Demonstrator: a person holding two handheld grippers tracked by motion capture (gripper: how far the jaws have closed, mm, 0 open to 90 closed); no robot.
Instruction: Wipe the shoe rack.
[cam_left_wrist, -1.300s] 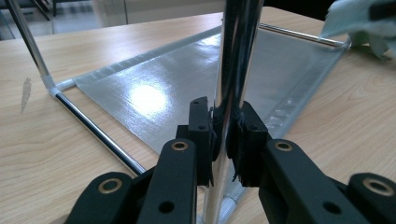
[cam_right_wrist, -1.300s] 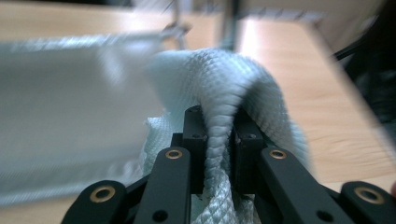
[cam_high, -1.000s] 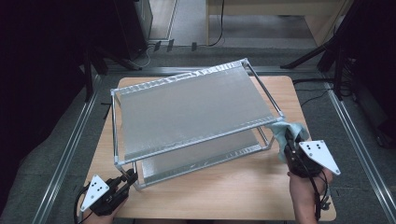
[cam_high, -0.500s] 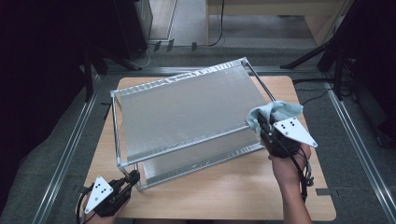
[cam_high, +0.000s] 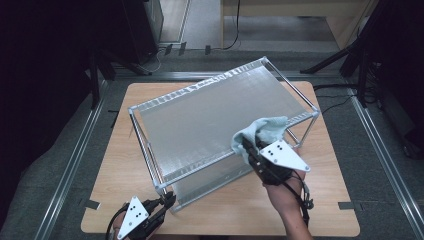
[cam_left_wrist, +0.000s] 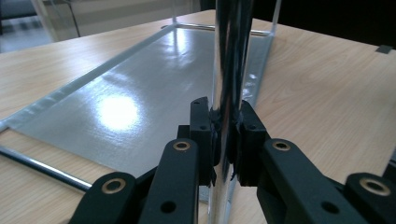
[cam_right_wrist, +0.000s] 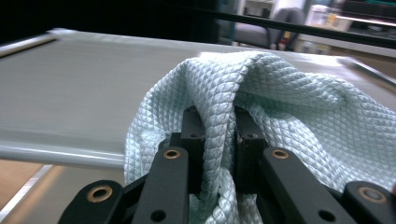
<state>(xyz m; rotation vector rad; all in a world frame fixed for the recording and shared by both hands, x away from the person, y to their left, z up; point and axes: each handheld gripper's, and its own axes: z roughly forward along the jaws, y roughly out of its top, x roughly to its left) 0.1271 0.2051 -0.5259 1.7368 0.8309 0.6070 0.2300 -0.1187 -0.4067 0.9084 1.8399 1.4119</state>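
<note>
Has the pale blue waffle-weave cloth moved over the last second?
Yes. The pale blue waffle-weave cloth, held in the right gripper, has slid leftward from beside the silver metal rack's right corner post onto its top shelf.

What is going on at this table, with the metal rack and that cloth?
A person is working with two hand-held grippers on a two-shelf metal rack standing on a wooden table. The left gripper is clamped on the rack's near corner post, apparently to steady it. The right gripper is shut on a pale blue cloth, which lies on the top shelf near its front right edge. It looks like the shelf is being wiped.
</note>
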